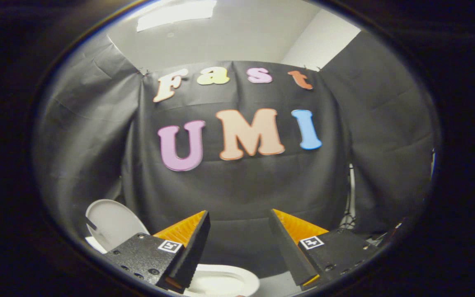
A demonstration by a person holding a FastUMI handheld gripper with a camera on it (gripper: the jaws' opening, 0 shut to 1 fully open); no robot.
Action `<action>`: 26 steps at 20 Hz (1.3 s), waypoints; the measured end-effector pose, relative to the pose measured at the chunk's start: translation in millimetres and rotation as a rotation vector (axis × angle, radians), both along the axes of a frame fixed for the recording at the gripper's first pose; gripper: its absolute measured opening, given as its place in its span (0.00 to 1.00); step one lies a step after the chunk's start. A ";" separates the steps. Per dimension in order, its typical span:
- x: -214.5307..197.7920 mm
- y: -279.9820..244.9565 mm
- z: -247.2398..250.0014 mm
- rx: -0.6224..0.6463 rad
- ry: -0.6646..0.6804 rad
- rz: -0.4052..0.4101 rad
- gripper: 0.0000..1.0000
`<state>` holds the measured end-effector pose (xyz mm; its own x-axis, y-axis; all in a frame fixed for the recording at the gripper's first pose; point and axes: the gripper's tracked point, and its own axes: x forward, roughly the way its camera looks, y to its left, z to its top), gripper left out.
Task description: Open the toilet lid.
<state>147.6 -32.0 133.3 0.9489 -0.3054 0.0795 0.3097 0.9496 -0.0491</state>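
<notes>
Black cloth drapes the booth's back wall, and below it the gripper point(239, 231) hangs with fingers spread on nothing, apparently clear because the toilet lid point(111, 222), left of them, already stands raised above the seat point(225, 282).

The claw point(239, 220) hangs open, its fingers spread with nothing between them, facing the black cloth wall point(237, 185). Below the fingers sits a white toilet bowl point(225, 282). Beside the left finger, the white lid point(114, 222) stands raised.
</notes>
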 end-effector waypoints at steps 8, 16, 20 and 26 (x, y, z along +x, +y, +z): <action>-80.1 -115.3 1.0 -0.045 0.022 -0.179 0.88; -114.2 -158.6 -15.1 -0.025 0.031 -0.215 0.78; -115.9 -166.6 -32.5 -0.007 0.062 -0.195 0.66; -112.1 -184.9 -58.5 0.027 0.117 -0.192 0.37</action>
<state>35.5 -216.9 74.8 0.8755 -0.4817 -0.0381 0.4784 0.8753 -0.0708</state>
